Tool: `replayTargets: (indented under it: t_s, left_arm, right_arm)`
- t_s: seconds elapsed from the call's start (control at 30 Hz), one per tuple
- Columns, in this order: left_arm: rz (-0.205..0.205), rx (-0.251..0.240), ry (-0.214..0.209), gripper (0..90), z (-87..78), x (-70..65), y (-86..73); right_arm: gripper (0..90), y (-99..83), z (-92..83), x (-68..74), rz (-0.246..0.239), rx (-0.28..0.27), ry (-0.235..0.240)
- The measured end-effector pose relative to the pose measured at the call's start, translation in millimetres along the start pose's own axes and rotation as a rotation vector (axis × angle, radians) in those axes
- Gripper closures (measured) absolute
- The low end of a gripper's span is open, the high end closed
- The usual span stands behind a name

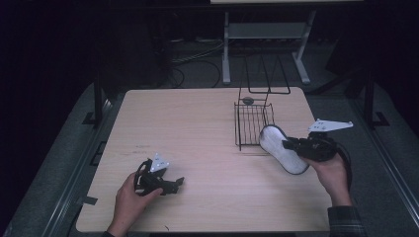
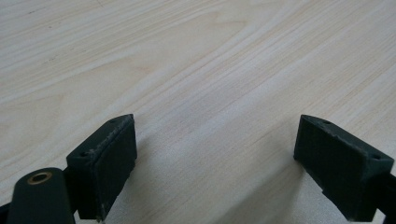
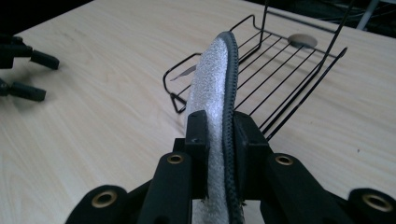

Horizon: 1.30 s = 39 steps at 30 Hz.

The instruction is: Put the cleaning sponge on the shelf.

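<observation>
A white, fuzzy insole with a dark rim (image 1: pixel 282 148) hangs just above the wooden table (image 1: pixel 197 133), at the near right corner of a black wire rack (image 1: pixel 252 121). My right gripper (image 1: pixel 289 144) is shut on it near one end. In the right gripper view the insole (image 3: pixel 212 88) stands on edge between the jaws of my right gripper (image 3: pixel 220 140), with its far end over the front edge of the rack (image 3: pixel 275 70). My left gripper (image 1: pixel 179 183) rests low at the table's near left, open with nothing in it; my left gripper (image 2: pixel 215 158) has bare wood between its jaws.
A small grey round disc (image 1: pixel 248 100) lies at the far end of the rack. Behind the table stand a metal stand (image 1: pixel 267 34) and cables on the dark floor. The table's left half is bare wood.
</observation>
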<state>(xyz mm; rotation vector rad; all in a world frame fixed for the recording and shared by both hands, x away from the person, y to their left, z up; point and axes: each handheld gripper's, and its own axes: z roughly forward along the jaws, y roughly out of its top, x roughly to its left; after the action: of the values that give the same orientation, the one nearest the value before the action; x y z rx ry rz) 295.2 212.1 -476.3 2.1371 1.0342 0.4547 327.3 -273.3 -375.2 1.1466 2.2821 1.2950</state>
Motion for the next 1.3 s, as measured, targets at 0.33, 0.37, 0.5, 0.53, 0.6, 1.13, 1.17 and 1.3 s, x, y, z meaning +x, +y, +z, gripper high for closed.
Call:
replayTargets:
  t_s: [0.33, 0.37, 0.5, 0.53, 0.6, 1.13, 1.17, 1.3]
  left_arm:
    - [0.003, 0.000, 0.000, 12.3, -0.1, 0.2, 0.1]
    - [0.001, 0.000, 0.000, 12.3, -0.1, 0.1, 0.1]
    - [0.003, 0.006, -0.001, 12.4, -0.4, 0.2, 0.2]
    - [0.003, 0.006, -0.001, 12.3, -0.4, 0.2, 0.2]
    - [0.004, 0.005, 0.000, 12.3, -0.4, 0.3, 0.2]
    - [0.004, 0.007, 0.000, 12.4, -0.5, 0.2, 0.2]
    - [0.005, 0.007, 0.000, 12.4, -0.5, 0.3, 0.2]
    - [0.004, 0.007, 0.000, 12.4, -0.5, 0.2, 0.2]
  right_arm:
    - [78.0, 13.8, 9.0, -13.1, 0.008, -0.015, -0.007]
    - [78.0, 15.3, 10.0, -14.4, 0.009, -0.014, -0.007]
    - [78.0, 22.4, 15.2, -20.0, 0.009, -0.016, -0.005]
    - [77.9, 24.8, 17.1, -21.6, 0.010, -0.017, -0.005]
    - [77.9, 28.9, 20.4, -24.2, 0.005, -0.013, -0.007]
    - [77.9, 58.2, 55.2, -40.8, 0.011, -0.002, -0.005]
    - [77.9, 59.7, 57.9, -41.6, 0.014, 0.000, -0.003]
    - [77.9, 63.3, 65.3, -43.9, 0.008, 0.003, 0.000]
